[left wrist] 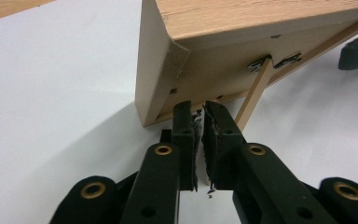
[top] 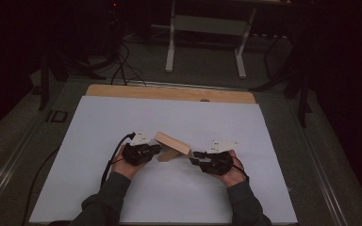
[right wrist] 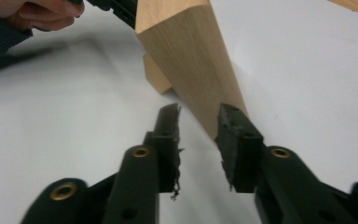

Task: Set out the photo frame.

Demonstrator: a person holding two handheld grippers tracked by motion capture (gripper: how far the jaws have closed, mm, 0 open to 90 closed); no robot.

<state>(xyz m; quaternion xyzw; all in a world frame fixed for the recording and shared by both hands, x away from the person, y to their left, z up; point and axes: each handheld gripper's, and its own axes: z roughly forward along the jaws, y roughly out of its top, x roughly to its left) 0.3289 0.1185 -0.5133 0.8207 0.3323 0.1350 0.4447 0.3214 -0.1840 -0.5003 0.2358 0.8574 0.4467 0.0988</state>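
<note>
Left gripper (left wrist: pixel 199 109): jaws nearly closed, a thin gap between the pads, tips at the lower edge of the frame (left wrist: pixel 242 51), just beside its thin wooden strut (left wrist: pixel 254 95). Whether they pinch the strut or the edge, cannot tell.

Right gripper (right wrist: pixel 198 116): jaws partly apart, holding nothing; the frame's near corner (right wrist: pixel 193 60) sits just past the tips, in line with the gap, not between the pads.

High view: left gripper (top: pixel 156 149) and right gripper (top: pixel 194 157) flank the frame (top: pixel 172 143), which is tilted, propped on its strut. It lies on the white sheet (top: pixel 122 117) near the worktop's middle, slightly toward the near edge. Left hand (top: pixel 125 162) and right hand (top: pixel 228 172) come in from the near edge.
</note>
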